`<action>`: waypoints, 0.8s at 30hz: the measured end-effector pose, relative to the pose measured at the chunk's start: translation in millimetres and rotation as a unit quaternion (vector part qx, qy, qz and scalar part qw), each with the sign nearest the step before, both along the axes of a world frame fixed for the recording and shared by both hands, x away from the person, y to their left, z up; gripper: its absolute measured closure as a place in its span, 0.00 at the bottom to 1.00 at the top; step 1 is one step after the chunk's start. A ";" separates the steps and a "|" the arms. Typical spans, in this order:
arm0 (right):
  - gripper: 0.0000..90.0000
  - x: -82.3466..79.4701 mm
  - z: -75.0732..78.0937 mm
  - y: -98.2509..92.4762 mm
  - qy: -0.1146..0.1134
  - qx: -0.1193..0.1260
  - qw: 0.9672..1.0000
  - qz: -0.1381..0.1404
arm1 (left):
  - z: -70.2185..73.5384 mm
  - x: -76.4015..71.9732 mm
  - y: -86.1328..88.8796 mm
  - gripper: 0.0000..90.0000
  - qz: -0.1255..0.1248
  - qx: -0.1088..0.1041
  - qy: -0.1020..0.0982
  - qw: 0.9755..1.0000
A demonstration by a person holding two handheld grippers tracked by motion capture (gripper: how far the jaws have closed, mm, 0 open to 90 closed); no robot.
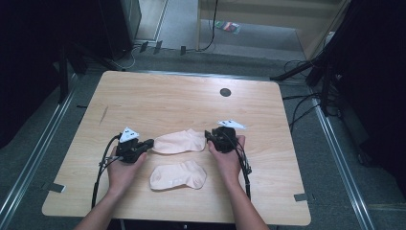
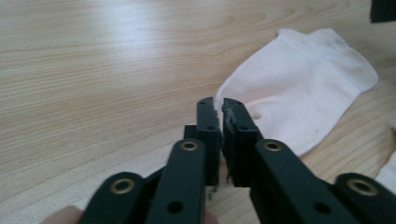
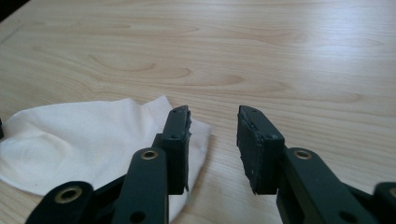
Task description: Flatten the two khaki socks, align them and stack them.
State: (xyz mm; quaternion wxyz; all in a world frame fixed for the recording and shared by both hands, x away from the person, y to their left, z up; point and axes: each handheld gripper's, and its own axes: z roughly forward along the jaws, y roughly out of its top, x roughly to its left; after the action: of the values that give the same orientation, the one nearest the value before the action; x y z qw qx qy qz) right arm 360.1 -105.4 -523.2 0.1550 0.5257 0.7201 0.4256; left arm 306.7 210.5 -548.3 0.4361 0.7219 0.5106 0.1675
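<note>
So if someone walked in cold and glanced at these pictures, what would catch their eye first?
Probably the two pale cream ankle socks lying flat on the light wooden table: the far sock stretches between the grippers, and the near sock lies closer to the person. Next, the black left gripper sits at the far sock's left end, jaws almost together. The black right gripper stands open at its right end.

Light wooden table [image 1: 158, 96] with a dark round hole [image 1: 225, 92].

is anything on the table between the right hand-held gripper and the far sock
Nothing visible. The right hand-held gripper is already at the far sock: one jaw lies over its edge, the other over bare table. The jaws stand apart.
</note>
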 end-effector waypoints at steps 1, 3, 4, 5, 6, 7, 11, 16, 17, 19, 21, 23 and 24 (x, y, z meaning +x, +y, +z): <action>0.70 2.6 -1.5 3.5 -0.001 -0.007 1.000 0.006 | 0.5 0.5 1.5 0.89 0.001 -0.005 0.002 1.000; 0.67 7.1 -5.1 9.9 0.000 -0.019 1.000 0.009 | 1.4 1.4 3.6 0.81 0.017 -0.010 0.000 1.000; 0.66 8.8 -7.1 12.1 -0.001 -0.021 1.000 0.010 | 1.7 2.2 5.3 0.78 0.023 -0.018 0.006 1.000; 0.65 10.5 -9.1 14.2 0.004 -0.021 1.000 0.011 | 1.7 3.6 6.9 0.76 0.033 -0.025 0.013 0.999; 0.65 11.4 -11.2 15.5 0.005 -0.026 1.000 0.014 | 2.1 4.5 7.5 0.75 0.041 -0.034 0.019 0.998; 0.65 11.6 -13.3 17.1 0.003 -0.027 0.999 0.018 | 2.6 5.5 8.2 0.75 0.042 -0.038 0.022 0.998; 0.62 11.9 -20.0 21.8 0.011 -0.043 0.999 0.028 | 1.6 8.6 0.3 0.70 0.029 -0.025 0.033 0.999; 0.68 9.5 -22.7 26.0 0.001 -0.067 0.997 0.036 | -2.2 9.3 -11.7 0.73 0.024 0.025 0.037 0.999; 0.72 8.6 -22.9 26.2 -0.002 -0.072 0.997 0.039 | -2.3 9.0 -12.6 0.78 0.023 0.028 0.038 0.999; 0.83 4.9 -23.3 27.3 -0.011 -0.089 0.995 0.044 | -2.8 8.7 -12.4 0.90 0.021 0.030 0.038 0.999; 0.95 2.2 -23.0 26.6 -0.009 -0.088 0.995 0.048 | -2.9 7.3 -12.1 1.00 0.013 0.029 0.034 0.999; 0.98 0.8 -22.5 22.9 -0.003 -0.076 0.996 0.038 | -2.4 5.8 -11.1 1.00 0.008 0.025 0.031 0.999; 0.99 0.1 -22.3 20.6 0.000 -0.069 0.997 0.033 | -2.0 5.2 -9.7 1.00 0.005 0.023 0.029 0.999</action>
State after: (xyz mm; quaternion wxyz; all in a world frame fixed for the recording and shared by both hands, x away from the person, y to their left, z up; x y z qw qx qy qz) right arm 360.2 -84.8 -545.5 0.1767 0.4901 0.7645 0.3795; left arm 311.9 200.8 -550.2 0.4035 0.7334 0.5231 0.1602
